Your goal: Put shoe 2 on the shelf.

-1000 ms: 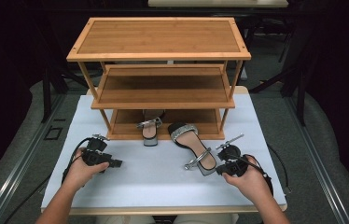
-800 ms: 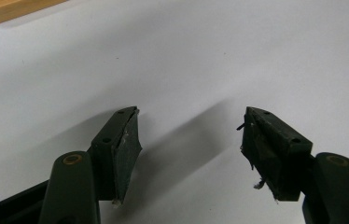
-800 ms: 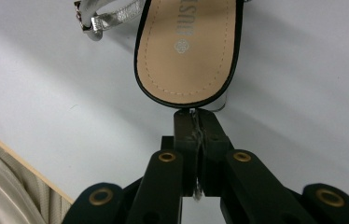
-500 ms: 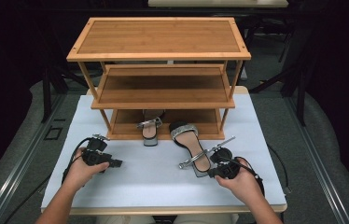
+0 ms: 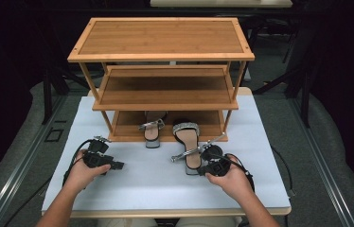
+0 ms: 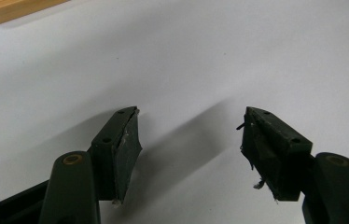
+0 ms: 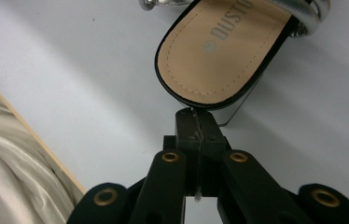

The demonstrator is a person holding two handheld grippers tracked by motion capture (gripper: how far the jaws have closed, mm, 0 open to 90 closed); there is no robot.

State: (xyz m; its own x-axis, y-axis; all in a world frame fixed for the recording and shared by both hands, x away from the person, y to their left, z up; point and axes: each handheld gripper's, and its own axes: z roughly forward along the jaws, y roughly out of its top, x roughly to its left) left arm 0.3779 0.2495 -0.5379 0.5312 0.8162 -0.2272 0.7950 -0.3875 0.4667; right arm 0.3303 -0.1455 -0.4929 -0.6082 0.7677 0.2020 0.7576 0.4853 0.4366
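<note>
Bamboo rack (image 5: 161, 56) with three shelves stands at the 12 o'clock end of the white tabletop (image 5: 142, 179). One sandal (image 5: 151, 130) lies half under the lowest shelf, its heel poking out toward 6 o'clock. A second sandal (image 5: 189, 144) lies just to its right, toe under the shelf edge and heel out on the tabletop, with a silver strap band across the toe and a thin ankle strap (image 5: 199, 149) stretched out across it from 8 to 2 o'clock.

The right gripper (image 5: 211, 165) sits at the heel of that second sandal, held in the right hand (image 5: 229, 179) at about 5 o'clock on the tabletop. In the right gripper view its jaws are pressed together with no gap, their tips at the black rim of the tan insole (image 7: 224, 51), touching or just short of it; nothing shows between them.

The left gripper (image 5: 111, 164) rests low at 7 o'clock in the left hand (image 5: 83, 172), well apart from both sandals. In the left gripper view (image 6: 189, 140) its jaws stand wide apart over bare white surface, holding nothing, with a corner of the rack (image 6: 14, 8) at 11 o'clock.
</note>
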